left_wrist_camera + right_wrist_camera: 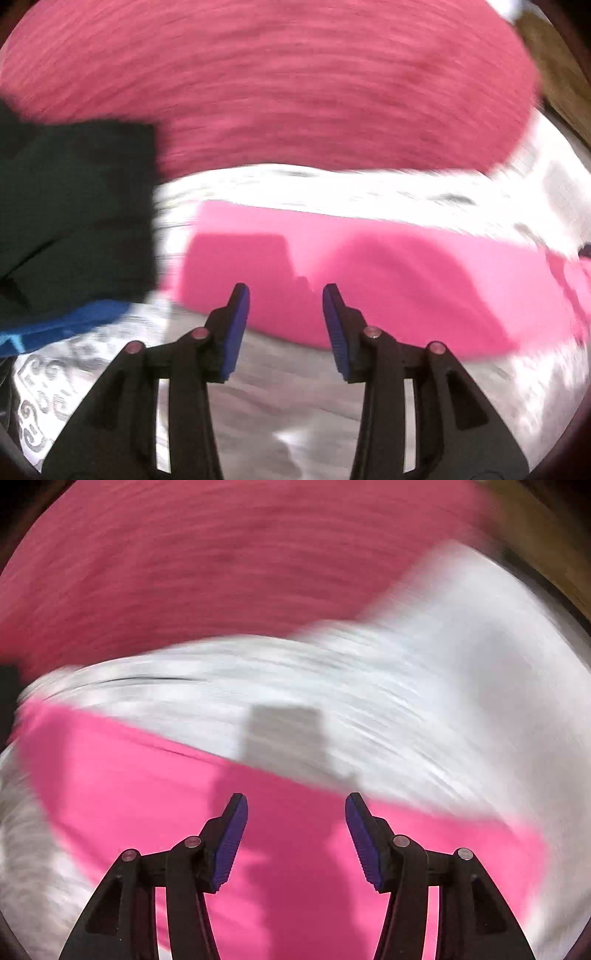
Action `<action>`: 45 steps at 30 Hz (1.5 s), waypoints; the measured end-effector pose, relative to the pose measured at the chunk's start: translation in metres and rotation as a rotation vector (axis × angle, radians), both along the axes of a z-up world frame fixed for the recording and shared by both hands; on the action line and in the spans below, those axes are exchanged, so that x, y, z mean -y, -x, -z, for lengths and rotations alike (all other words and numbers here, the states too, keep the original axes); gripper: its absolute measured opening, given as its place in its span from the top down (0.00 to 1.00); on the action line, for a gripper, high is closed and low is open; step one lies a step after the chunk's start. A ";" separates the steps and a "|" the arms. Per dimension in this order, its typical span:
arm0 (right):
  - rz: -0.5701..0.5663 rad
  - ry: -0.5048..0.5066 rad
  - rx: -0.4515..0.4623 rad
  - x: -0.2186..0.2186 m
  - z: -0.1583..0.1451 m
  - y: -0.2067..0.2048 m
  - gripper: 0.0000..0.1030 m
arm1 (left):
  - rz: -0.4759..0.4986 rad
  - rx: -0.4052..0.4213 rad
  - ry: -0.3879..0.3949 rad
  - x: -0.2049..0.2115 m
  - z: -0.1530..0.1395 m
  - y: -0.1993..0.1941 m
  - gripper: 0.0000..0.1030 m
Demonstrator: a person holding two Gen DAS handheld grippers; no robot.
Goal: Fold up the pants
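Lying flat just beyond both parted, empty fingers (238,325), the pink pants (369,280) stay ungripped.

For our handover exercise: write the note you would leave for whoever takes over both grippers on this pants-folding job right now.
Left gripper: open, nothing between its jaws, above the near edge of the pink pants.
Right gripper: open, empty, over the pants.
Pants: a long flat band on the white patterned cover, so apparently folded lengthwise.
Nearby: a dark green garment, left; a red blanket behind.
Left: probably fold the band across. Frames are blurred.
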State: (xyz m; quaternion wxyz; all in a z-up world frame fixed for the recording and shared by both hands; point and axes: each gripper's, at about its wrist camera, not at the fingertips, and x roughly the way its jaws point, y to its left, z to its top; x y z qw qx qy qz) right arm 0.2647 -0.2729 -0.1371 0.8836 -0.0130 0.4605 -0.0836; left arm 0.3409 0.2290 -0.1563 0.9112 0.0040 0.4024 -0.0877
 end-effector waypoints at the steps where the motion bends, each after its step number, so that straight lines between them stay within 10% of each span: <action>1: 0.100 -0.020 -0.004 0.038 0.004 0.022 0.45 | 0.059 -0.014 0.016 0.019 -0.001 0.008 0.59; 8: 0.335 -0.152 0.094 0.185 -0.017 0.088 0.45 | 0.409 -0.285 0.287 0.184 0.013 0.050 0.59; 14: 0.346 -0.261 0.034 0.231 0.009 0.073 0.41 | 0.710 -0.389 0.219 0.303 0.021 0.086 0.57; 20: 0.258 -0.311 0.090 0.217 0.019 0.053 0.27 | 0.771 -0.380 0.216 0.342 0.015 0.090 0.42; 21: 0.257 -0.279 0.075 0.212 0.023 0.044 0.48 | 0.770 -0.388 0.229 0.343 0.015 0.087 0.42; 22: 0.263 -0.257 0.070 0.211 0.025 0.040 0.90 | 0.766 -0.392 0.244 0.347 0.015 0.085 0.42; 27: 0.438 -0.275 0.130 0.249 0.021 0.046 0.90 | 0.782 -0.372 0.274 0.360 0.011 0.092 0.42; 33: 0.343 -0.310 0.017 0.242 0.037 0.039 0.76 | 0.806 -0.314 0.281 0.366 0.014 0.100 0.42; 37: 0.322 -0.294 0.035 0.229 0.030 0.049 0.46 | 0.807 -0.292 0.258 0.362 0.006 0.103 0.42; 45: 0.321 -0.279 0.057 0.228 0.022 0.081 0.39 | 0.849 -0.268 0.296 0.374 -0.013 0.095 0.42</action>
